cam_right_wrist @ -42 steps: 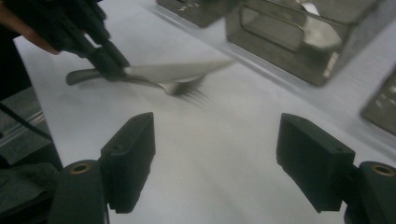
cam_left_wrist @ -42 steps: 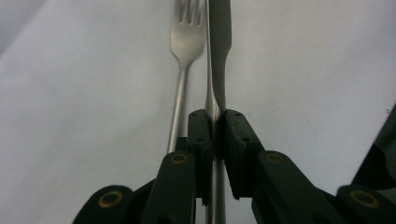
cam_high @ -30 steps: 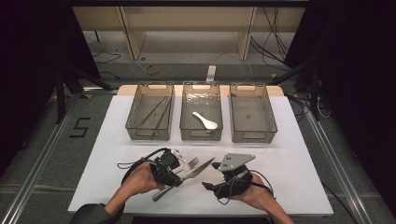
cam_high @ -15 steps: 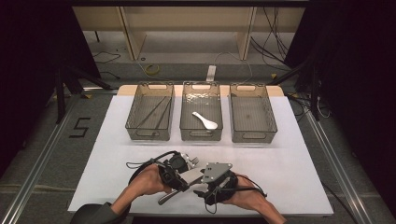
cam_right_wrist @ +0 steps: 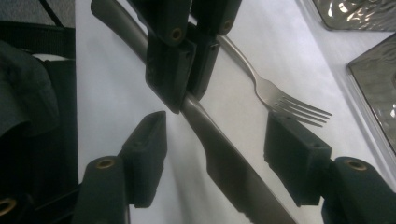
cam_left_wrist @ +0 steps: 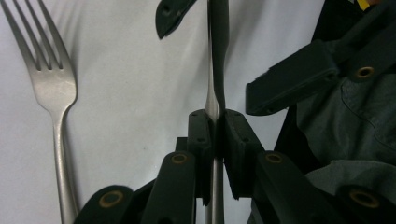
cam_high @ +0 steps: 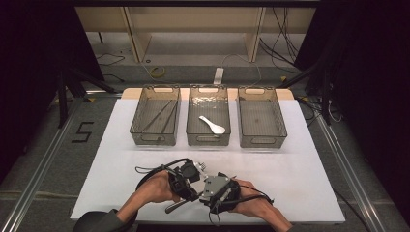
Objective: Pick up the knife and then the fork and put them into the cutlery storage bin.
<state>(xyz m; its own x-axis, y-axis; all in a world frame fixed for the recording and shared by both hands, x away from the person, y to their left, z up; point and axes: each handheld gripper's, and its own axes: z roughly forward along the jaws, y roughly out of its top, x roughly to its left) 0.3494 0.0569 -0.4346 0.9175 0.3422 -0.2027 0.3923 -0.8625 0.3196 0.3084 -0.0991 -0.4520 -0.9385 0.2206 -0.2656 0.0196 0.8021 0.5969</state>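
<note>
My left gripper point(cam_left_wrist: 215, 126) is shut on a table knife point(cam_left_wrist: 218, 46), pinching it where handle meets blade. In the high view the left gripper point(cam_high: 186, 180) and right gripper point(cam_high: 212, 187) meet near the table's front edge, and the knife handle point(cam_high: 175, 206) sticks out toward the person. My right gripper point(cam_right_wrist: 217, 154) is open, its pads on either side of the knife blade point(cam_right_wrist: 229, 172) without touching it; its jaws have just been closing. A steel fork point(cam_right_wrist: 280, 100) lies flat on the white table beside the knife, and the left gripper view shows the fork point(cam_left_wrist: 53, 88) at its left.
Three grey wire baskets stand in a row at the back. The left basket point(cam_high: 140, 121) holds thin sticks, the middle basket point(cam_high: 192, 121) holds a white spoon point(cam_high: 212, 125), and the right basket point(cam_high: 280, 121) stands beside them. White sheet point(cam_high: 309, 183) covers the table.
The right gripper has moved left up to the left gripper and its jaws have narrowed around the knife blade. The left gripper, with the knife, has shifted slightly right.
</note>
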